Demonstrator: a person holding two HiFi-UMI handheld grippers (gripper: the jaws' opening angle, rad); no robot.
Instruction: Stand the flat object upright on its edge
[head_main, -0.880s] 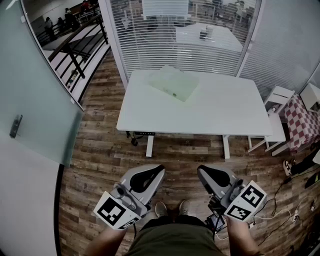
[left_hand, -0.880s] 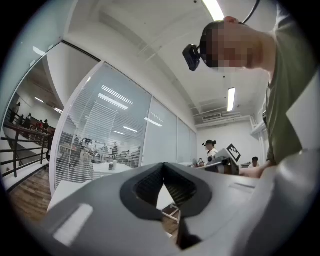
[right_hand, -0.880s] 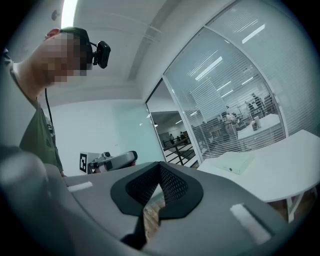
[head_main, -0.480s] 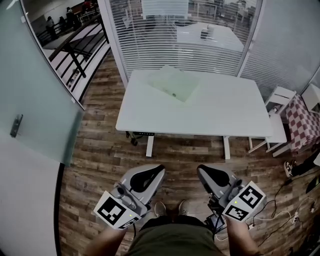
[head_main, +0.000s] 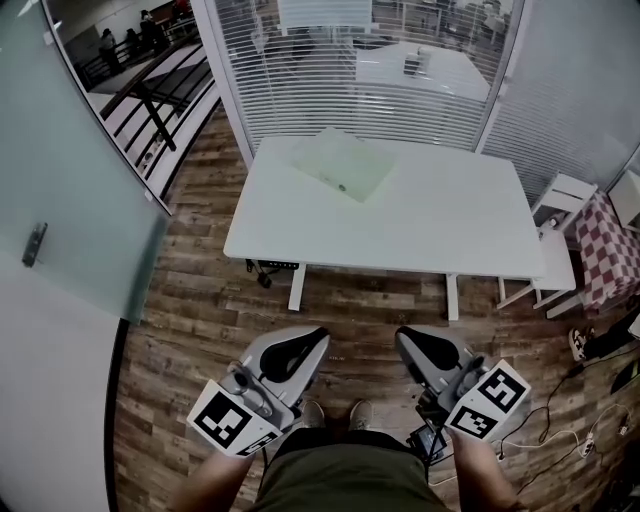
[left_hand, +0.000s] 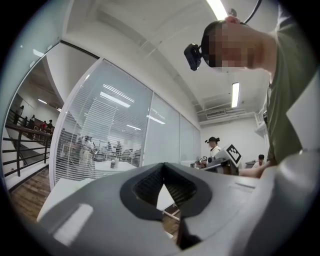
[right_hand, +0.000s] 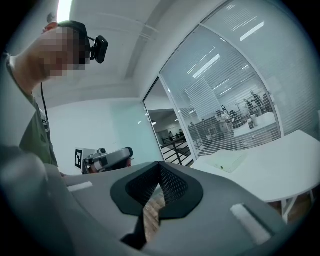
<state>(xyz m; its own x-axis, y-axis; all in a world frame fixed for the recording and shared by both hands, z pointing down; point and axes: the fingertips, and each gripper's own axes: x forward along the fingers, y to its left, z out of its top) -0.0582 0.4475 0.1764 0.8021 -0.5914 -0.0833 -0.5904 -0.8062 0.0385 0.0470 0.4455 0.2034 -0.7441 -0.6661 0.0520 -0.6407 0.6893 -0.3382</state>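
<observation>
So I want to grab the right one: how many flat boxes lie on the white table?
1. A pale green flat box lies at the far edge of the white table, left of centre. The tabletop is in full view, so none seems hidden.

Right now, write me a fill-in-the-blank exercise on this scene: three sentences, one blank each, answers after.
1. The pale green box lies ____ on the white table, not on its edge.
2. The left gripper and the right gripper both have their jaws ____, with nothing between them.
3. Both grippers are held over the ____ floor, short of the table.

Missing words: flat; shut; wooden
</observation>
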